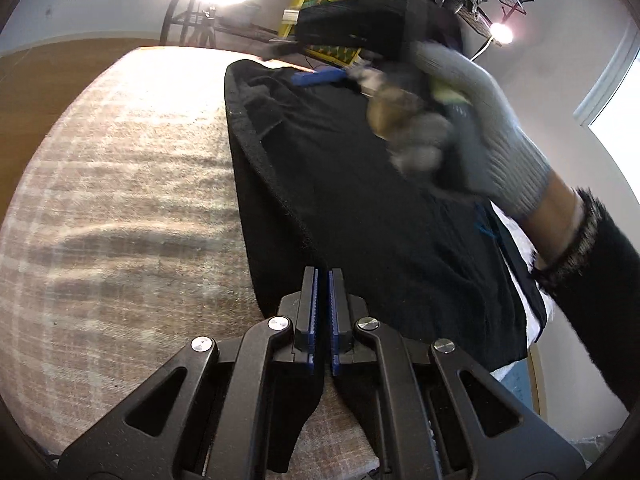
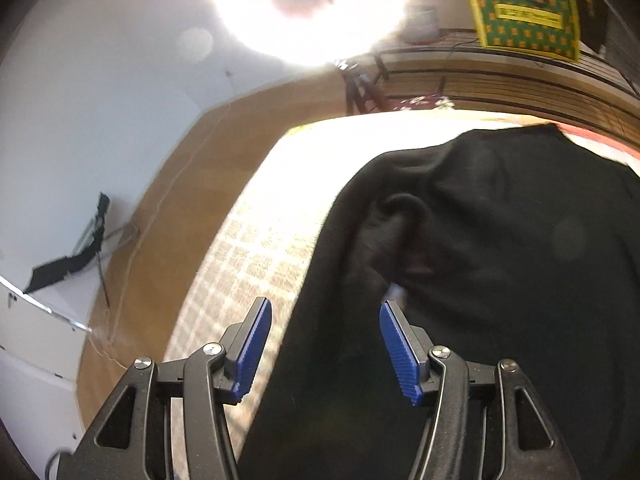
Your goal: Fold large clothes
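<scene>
Left wrist view: a black garment point(image 1: 360, 200) lies spread on a checked beige cloth point(image 1: 120, 200) covering the work surface, and everything here is placed by that garment. At its near edge, the left gripper point(image 1: 323, 280) has its blue pads pressed almost together, pinching a fold of the dark fabric; that tight grip probably serves to lift or pin this edge for a fold. Above the garment's far half, a person's gloved hand point(image 1: 480, 128) carries the right gripper, blurred, toward the cloth.

Right wrist view: the right gripper point(image 2: 326, 320) hangs over the garment's left border with its jaws about half spread and nothing clamped; fabric shows between them, but the pads do not press it. Judging by that stance, it is lining up to take a second hold so both edges can be folded together.
</scene>
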### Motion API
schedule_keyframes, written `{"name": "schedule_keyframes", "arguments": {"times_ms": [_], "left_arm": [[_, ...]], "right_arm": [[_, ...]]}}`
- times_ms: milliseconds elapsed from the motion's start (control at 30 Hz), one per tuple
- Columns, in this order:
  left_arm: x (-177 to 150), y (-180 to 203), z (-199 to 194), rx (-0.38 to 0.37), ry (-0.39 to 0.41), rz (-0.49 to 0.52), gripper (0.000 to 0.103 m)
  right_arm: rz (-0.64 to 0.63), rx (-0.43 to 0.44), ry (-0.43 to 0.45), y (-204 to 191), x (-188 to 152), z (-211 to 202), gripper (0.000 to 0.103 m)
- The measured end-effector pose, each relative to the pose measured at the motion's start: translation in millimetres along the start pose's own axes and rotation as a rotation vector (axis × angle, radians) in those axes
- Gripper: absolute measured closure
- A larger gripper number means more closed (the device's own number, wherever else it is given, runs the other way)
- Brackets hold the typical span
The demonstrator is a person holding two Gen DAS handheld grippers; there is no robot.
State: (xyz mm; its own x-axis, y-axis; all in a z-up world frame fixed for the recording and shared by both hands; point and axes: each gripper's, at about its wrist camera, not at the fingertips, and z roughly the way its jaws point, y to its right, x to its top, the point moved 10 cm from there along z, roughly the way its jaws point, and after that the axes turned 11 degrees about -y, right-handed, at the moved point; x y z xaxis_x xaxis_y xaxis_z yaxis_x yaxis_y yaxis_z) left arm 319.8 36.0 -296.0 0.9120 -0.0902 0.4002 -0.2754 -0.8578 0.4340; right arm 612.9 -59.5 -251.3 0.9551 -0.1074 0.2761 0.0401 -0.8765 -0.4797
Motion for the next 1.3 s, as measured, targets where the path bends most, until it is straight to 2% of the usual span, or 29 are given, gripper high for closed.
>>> {"name": "schedule_keyframes", "arguments": {"times_ms": [267,400,467,500,533,700,933,1133,1300], "left_arm": [[-9.7,7.3,14.2,0.016,-0.023,0.043,0.1],[-11.9,9.4,21.9,0.02,-0.035,0.045,0.1],[-11.0,9.6,25.1,0.024,-0.04,0.047,0.1],[-11.7,10.9,25.5,0.025,-0.041,0.05,0.1],[-12.9,11.9,25.2,0.025,-0.04,0.051,0.1],[-10.8,18.5,25.3,0.017,-0.045,0.067,0.101],[-7.5,48.2,32.9,0.009,-0.092,0.118,0.101],[-9.3,94.9,53.2,0.014,-0.137,0.217,0.102],[-19.1,123.7,78.5,0.033,-0.191,0.257,0.102]], "right_arm": [[-0.026,-0.112,-0.078,-15.5,33.5,57.8,0.045],[-0.064,-0.204,-0.109,-13.9,38.8,69.7,0.067],[-0.076,-0.243,-0.118,-7.4,39.5,74.4,0.085],[-0.076,-0.248,-0.117,-4.3,38.4,72.8,0.097],[-0.067,-0.244,-0.108,-1.3,38.3,69.0,0.1],[-0.043,-0.213,-0.039,8.2,45.9,40.6,0.102],[-0.021,-0.151,0.031,27.5,42.3,-4.8,0.102],[0.04,-0.116,0.07,79.4,23.3,-35.0,0.102],[0.122,-0.136,0.047,128.8,6.6,-30.5,0.103]]}}
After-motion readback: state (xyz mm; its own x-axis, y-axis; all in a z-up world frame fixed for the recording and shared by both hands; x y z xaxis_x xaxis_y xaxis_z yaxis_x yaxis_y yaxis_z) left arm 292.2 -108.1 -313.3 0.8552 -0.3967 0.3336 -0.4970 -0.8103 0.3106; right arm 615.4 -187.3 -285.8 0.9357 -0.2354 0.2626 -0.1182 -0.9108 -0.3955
